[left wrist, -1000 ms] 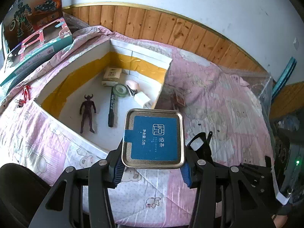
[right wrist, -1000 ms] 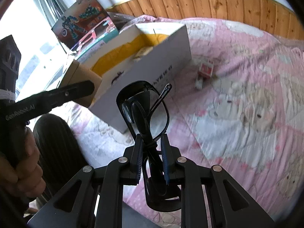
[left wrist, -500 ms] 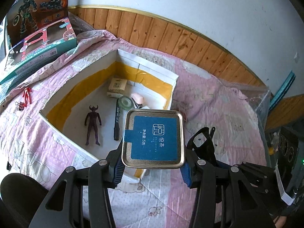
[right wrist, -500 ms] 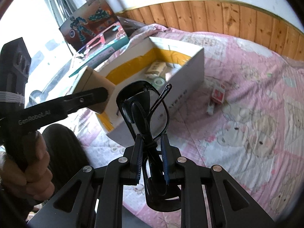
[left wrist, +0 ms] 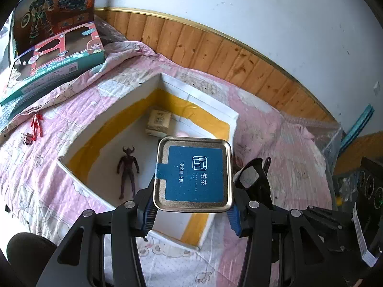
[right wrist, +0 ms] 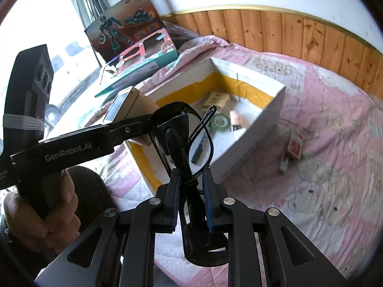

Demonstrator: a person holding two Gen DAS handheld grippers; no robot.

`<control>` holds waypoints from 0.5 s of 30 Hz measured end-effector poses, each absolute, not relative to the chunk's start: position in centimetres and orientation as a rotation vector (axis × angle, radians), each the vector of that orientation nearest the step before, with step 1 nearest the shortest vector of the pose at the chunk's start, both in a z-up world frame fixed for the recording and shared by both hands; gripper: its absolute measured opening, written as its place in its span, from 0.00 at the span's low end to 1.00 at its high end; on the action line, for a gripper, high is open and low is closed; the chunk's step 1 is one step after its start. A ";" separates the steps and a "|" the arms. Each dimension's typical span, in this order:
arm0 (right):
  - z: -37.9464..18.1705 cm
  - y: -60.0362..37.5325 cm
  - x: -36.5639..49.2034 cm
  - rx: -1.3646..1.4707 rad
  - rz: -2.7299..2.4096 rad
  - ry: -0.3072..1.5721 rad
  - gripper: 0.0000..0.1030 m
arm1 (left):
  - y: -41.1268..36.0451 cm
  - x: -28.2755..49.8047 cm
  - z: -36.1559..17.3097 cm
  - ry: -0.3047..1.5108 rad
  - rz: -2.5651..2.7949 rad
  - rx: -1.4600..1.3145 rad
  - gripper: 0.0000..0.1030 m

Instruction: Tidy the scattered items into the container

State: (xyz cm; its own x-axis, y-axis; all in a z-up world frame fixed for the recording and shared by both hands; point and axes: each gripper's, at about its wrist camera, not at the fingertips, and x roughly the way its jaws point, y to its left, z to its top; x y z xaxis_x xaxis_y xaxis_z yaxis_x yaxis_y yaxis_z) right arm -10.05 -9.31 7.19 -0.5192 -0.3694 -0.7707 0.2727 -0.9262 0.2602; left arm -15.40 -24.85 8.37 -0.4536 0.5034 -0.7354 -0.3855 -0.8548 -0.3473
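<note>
My left gripper (left wrist: pixel 191 212) is shut on a square metal tin with a blue label (left wrist: pixel 194 175), held above the near corner of the white box with yellow tape inside (left wrist: pixel 110 110). In the box lie a dark horned figure (left wrist: pixel 128 171) and a small tan packet (left wrist: pixel 159 122). Folded black glasses (right wrist: pixel 184 138) are clamped in my right gripper (right wrist: pixel 191 205), which hovers over the box's near wall (right wrist: pixel 251 148). From this side the tin (right wrist: pixel 126 105) shows on the left, and a tape roll (right wrist: pixel 221 122) and a pink item (right wrist: pixel 235 119) rest in the box.
A red figure (left wrist: pixel 36 124) and a binder clip (left wrist: pixel 27 137) lie on the pink quilt left of the box. A red card pack (right wrist: pixel 295 147) and a small white item (right wrist: pixel 284 165) lie to its right. Toy boxes (left wrist: pixel 52 45) lean at the back left. A hand (right wrist: pixel 40 215) grips the left tool.
Both grippers have moved forward toward the box. The tin now hangs over the box's near corner, and the glasses have closed in on its near wall.
</note>
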 end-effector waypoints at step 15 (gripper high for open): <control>6.0 -11.1 -17.0 1.343 -2.411 -0.311 0.19 | -28.3 -22.0 7.9 -0.293 2.352 -1.245 0.49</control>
State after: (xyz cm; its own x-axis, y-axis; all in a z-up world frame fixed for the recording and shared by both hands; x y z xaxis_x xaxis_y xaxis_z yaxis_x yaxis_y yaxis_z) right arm -17.03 -11.13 5.98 -0.4817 -0.4140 -0.7724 0.2047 -0.9102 0.3602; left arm -22.01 -28.31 7.89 -0.4846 0.4901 -0.7245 -0.2972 -0.8713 -0.3905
